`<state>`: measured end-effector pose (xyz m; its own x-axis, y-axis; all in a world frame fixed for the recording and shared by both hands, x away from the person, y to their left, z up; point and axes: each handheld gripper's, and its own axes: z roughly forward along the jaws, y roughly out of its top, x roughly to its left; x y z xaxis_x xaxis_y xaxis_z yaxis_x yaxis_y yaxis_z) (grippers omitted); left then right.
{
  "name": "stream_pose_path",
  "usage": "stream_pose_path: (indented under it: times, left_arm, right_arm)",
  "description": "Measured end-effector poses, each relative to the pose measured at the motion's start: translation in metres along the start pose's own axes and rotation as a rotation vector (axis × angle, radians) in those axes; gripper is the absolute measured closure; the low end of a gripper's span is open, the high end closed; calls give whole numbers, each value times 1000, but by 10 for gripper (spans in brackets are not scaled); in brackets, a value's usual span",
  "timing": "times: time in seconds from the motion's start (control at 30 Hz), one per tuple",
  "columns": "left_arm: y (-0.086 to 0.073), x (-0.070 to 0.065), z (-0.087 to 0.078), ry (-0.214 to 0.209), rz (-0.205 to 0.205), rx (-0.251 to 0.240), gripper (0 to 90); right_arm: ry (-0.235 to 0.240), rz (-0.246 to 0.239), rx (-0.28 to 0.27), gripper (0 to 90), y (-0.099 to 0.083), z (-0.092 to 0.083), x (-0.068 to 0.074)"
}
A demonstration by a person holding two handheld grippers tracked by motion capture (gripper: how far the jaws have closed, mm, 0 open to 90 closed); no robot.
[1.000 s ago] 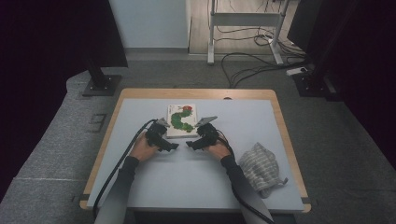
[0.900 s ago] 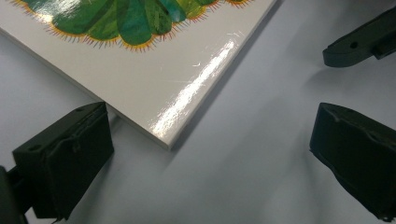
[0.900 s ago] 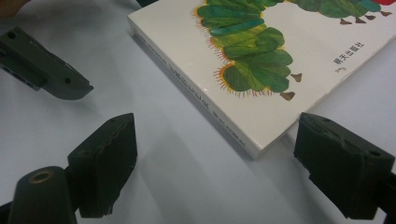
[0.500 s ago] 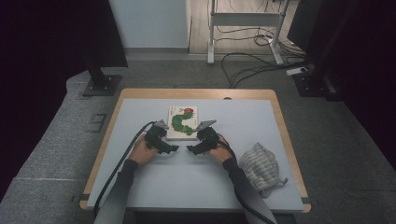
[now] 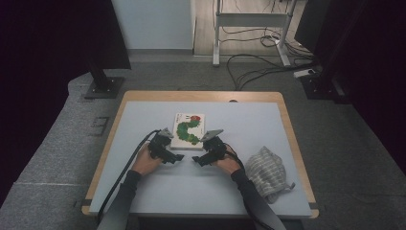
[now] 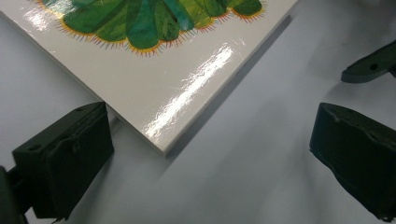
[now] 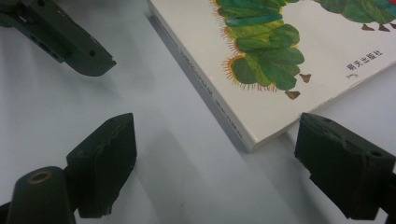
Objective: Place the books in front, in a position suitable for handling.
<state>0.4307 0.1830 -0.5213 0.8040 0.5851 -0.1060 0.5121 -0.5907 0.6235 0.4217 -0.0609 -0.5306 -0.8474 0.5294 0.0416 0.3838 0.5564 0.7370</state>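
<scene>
Item 1: picture book, caterpillar cover, lying flat on the pale surface, centre, slightly toward the far side. Untouched, closed.

Item 2: left hand-held gripper. Jaws wide, nothing between pads. In the left gripper view the book's near corner sits just ahead of the gap, close by the left-side pad, not touching as far as I can tell.

Item 3: right hand-held gripper. Jaws wide, empty. In the right gripper view the book's other near corner lies just ahead, between the two pads' lines, spine edge facing the camera.

Item 4: striped cloth, crumpled, right of the right hand, well apart from the book.

Change vs. a sec ago: both hands have drawn back toward the person, tips now at the near edge rather than alongside the book; book hasn't shifted. Jaw width approx. same.

Reading: prob. lining up on the near corners for a lift or cover-open; no grip yet, work barely begun.
</scene>
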Motion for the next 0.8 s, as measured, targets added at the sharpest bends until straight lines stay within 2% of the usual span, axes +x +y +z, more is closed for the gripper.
stream_pose_path:
  times: [0.47,0.57,0.8]
  left_arm:
    - [-15,-26,-9,-4,-6,0,0]
    - [-18,-34,-11,8,1,10,0]
    - [-27,-51,-15,16,-9,3,0]
  right_arm:
    - [22,-5,-10,123,-17,-15,29]
    - [27,-11,-10,123,-20,-19,35]
    - [37,-17,-13,120,-30,-27,52]
